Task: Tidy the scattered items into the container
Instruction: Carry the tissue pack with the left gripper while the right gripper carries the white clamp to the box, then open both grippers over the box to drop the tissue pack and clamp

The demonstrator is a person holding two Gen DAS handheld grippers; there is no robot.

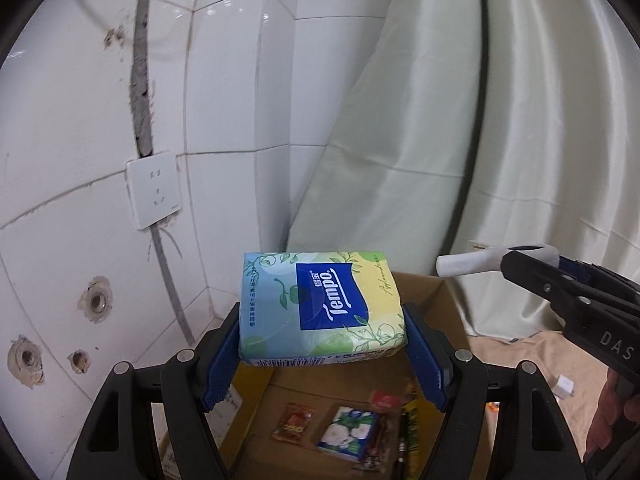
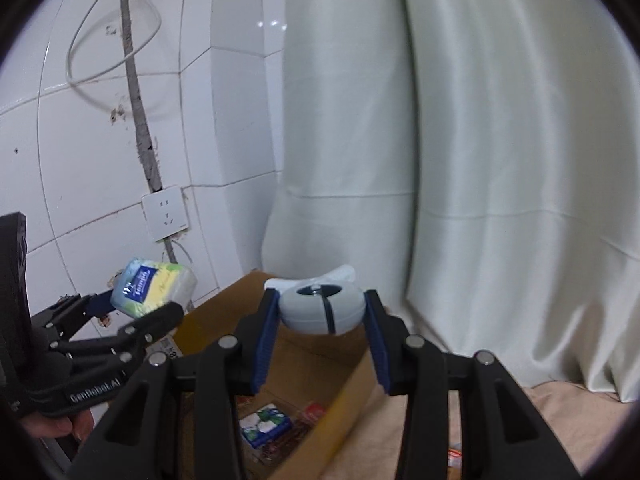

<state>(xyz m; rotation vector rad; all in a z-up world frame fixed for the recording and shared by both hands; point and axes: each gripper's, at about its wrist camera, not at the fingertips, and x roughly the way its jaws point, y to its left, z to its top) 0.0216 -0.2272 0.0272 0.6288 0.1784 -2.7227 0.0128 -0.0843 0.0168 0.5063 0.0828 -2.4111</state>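
Right now both grippers are up in the air above the cardboard box (image 1: 436,292), and each one has something in its grasp. The left gripper (image 1: 322,344) is clamped on a Tempo tissue pack (image 1: 320,304), blue pads pressed against its two short sides, the pack sitting flat with the blue logo facing up. From the right wrist view that same tissue pack (image 2: 154,286) shows off to the left, near the tiled wall (image 2: 100,160) and just beyond the box's (image 2: 224,308) left edge.

Over on the other side, the right gripper (image 2: 322,312) is closed on a white rounded device (image 2: 322,308) with a dark slot on top, one pad on either flank. In the left wrist view the white device (image 1: 496,262) pokes out of the right gripper (image 1: 520,266) like a short nozzle, pointing left, held above the box's far right corner.

Down inside the box, a small floral tissue packet (image 1: 348,430), a red sachet (image 1: 292,422) and a few other wrappers lie on the bottom. A pale curtain (image 2: 480,160) hangs behind, a wall socket (image 1: 154,194) sits on the tiles, and beige cloth (image 1: 520,360) covers the surface to the right of the box. A bit of a hand (image 1: 610,416) shows at the right edge.
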